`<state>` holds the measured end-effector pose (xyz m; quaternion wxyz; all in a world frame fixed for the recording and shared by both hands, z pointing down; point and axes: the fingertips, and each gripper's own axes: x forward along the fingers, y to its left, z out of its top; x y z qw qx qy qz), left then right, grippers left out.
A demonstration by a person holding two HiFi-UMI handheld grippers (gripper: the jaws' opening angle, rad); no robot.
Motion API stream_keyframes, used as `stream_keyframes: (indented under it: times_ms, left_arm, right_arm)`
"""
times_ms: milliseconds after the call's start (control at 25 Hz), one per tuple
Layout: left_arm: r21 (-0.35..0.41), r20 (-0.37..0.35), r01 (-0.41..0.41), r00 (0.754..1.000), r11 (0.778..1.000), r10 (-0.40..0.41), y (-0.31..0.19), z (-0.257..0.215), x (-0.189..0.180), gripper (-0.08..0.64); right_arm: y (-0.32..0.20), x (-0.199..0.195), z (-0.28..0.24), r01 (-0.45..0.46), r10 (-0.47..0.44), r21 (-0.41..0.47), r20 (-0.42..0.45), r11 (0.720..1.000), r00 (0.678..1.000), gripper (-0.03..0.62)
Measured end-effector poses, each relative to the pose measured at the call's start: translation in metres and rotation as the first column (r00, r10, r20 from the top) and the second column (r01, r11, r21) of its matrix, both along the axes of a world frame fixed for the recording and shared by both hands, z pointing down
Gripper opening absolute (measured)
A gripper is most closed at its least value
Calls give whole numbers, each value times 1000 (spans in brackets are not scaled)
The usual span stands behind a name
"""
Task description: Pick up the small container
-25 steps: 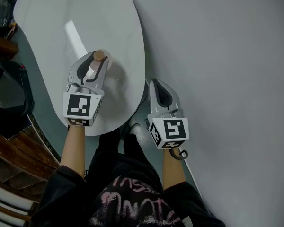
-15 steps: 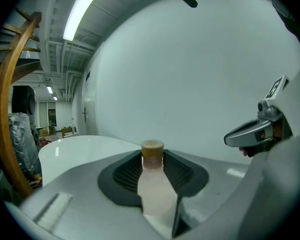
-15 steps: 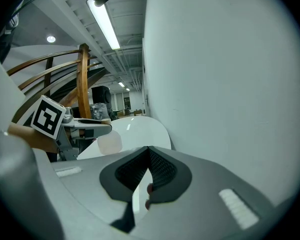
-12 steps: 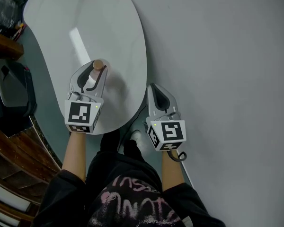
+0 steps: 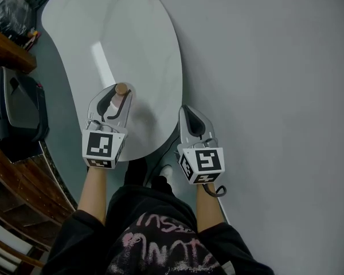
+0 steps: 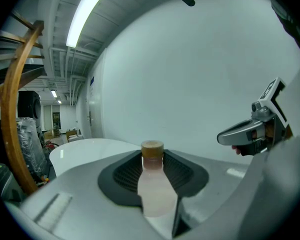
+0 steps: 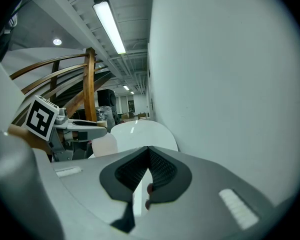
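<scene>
Over table: small bottle (image 6: 152, 186) in left gripper (image 5: 119, 94), right gripper (image 5: 188, 112) empty
The left gripper's jaws are closed onto the small bottle (translucent, pale body) and grip it round the body between the dark ribbed pads (image 6: 124, 176), with the tan cap (image 5: 121, 89) poking up just past them. The bottle sits upright over the near part of the white oval table (image 5: 132, 33); whether its base touches the top cannot be told. The right gripper's jaws are pressed together with only a sliver of gap and nothing between them; it hangs just beside the table's near edge, over the grey floor (image 5: 275, 96), apart from the left gripper
</scene>
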<state>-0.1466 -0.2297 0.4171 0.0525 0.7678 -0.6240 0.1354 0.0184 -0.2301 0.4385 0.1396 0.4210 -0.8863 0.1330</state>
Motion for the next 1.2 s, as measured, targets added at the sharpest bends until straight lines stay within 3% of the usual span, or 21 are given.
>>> stream_keyframes:
  times_ms: [1200]
  left_arm:
    - [100, 2, 113, 993, 989, -114, 101, -88, -18, 134]
  right_arm:
    - [59, -29, -81, 109, -116, 142, 39, 984, 993, 12]
